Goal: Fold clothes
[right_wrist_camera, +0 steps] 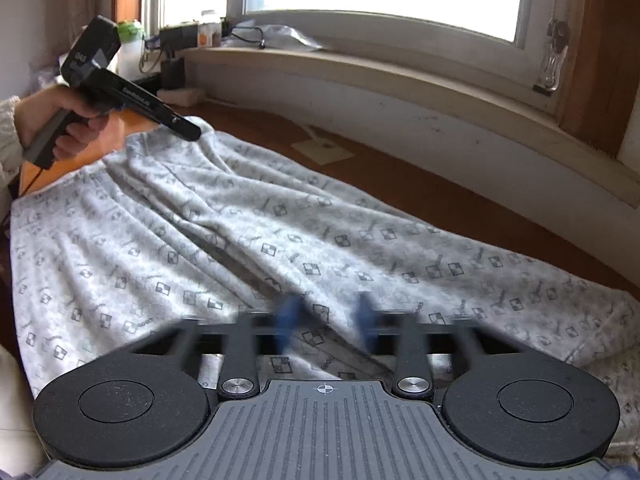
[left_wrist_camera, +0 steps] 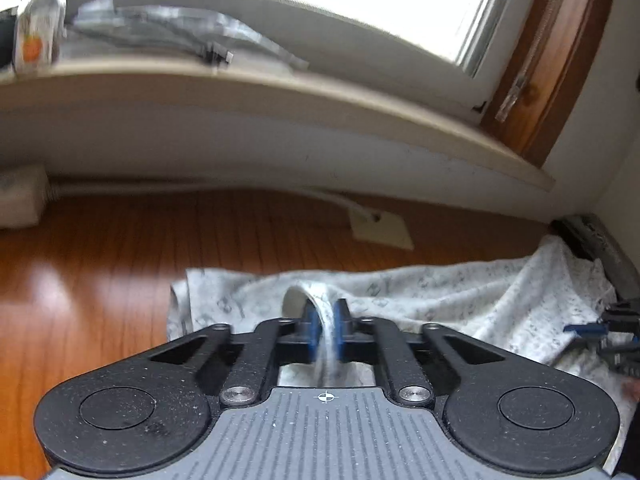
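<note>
**Pale print on warm wood**

The garment (right_wrist_camera: 248, 232) is a soft whitish grey, scattered all over with small dark grey checkered squares and slanted lettering. Under it the table (left_wrist_camera: 100, 256) glows reddish-brown, glossy, with fine grain lines. The left gripper (left_wrist_camera: 326, 330) shows bright blue pads (left_wrist_camera: 312, 330) on black linkage, above a ribbed grey body; the right gripper (right_wrist_camera: 326, 322) wears the same blue, black and grey. The sill (right_wrist_camera: 400, 68) runs beige
</note>
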A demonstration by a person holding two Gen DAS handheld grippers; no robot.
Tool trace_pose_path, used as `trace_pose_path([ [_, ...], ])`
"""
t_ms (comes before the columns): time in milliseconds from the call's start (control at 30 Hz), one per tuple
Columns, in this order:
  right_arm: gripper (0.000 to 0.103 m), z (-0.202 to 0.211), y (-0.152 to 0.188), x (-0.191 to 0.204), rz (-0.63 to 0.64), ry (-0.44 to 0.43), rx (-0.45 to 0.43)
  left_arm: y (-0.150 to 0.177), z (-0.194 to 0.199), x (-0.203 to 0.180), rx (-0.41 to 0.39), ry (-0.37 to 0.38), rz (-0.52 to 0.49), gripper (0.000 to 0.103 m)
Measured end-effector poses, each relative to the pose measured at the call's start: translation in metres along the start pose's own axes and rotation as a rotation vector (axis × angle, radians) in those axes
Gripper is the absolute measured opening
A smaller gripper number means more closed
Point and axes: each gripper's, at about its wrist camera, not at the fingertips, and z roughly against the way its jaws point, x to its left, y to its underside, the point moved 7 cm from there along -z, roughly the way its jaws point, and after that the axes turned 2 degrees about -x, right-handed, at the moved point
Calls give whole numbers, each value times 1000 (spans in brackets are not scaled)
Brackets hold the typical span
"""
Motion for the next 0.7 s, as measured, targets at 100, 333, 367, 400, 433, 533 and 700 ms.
trace_pose_path([
  [100, 2, 19, -4, -4, -33, -34, -61, -7, 37, -8, -112, 20, 16, 8],
  [333, 10, 23, 13, 1, -17, -77, 1, 31, 24, 16, 6, -122, 20, 22],
  [367, 13, 25, 12, 1, -17, -81, -5, 32, 25, 18, 6, -114, 28, 22],
  [400, 24, 26, 12, 1, -18, -86, -12, 32, 26, 18, 1, -113, 27, 31],
  [433, 35, 28, 11, 1, -19, -91, -18, 30, 27, 16, -4, -110, 18, 36],
  [533, 37, 32, 6, -2, -33, -91, -40, 20, 24, 10, -16, -110, -13, 49],
  [700, 49, 26, 1, -16, -64, -14, -51, 11, -5, 6, 59, -100, -54, 51],
])
